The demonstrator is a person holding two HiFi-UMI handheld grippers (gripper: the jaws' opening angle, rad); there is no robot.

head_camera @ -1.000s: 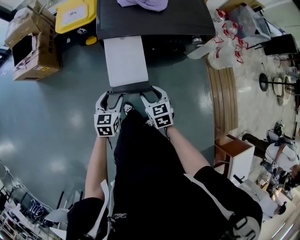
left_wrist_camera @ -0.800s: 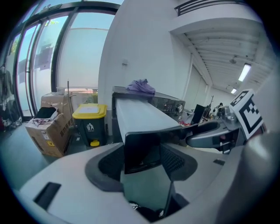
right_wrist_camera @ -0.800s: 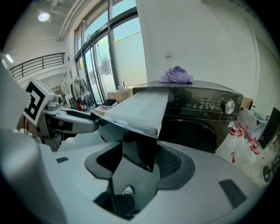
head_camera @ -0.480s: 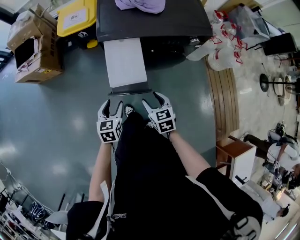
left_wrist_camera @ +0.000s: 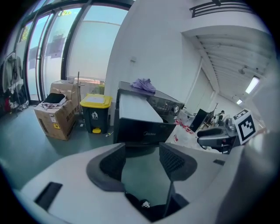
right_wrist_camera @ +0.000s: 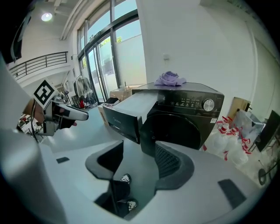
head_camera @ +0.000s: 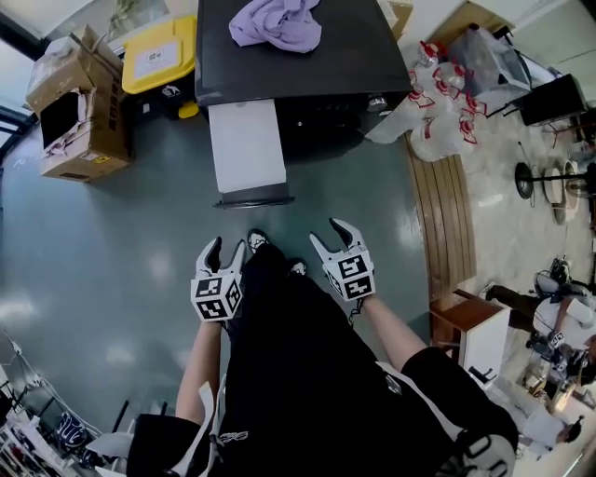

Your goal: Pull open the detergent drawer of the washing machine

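The dark washing machine stands at the top of the head view, and its detergent drawer sticks far out toward me, white on top with a dark front panel. Both grippers hang short of that panel, apart from it. My left gripper is open and empty; in its own view the drawer front lies beyond the left gripper. My right gripper is open too. Its jaws have just been closing a little with nothing between them. The right gripper view shows the drawer and washer door ahead of the right gripper.
A purple cloth lies on the washer's top. A yellow-lidded bin and cardboard boxes stand left of the machine. White plastic bags and a wooden bench are on the right. My legs and shoes are between the grippers.
Both grippers have drawn back from the drawer's front panel toward me and spread apart. The drawer stays pulled out.
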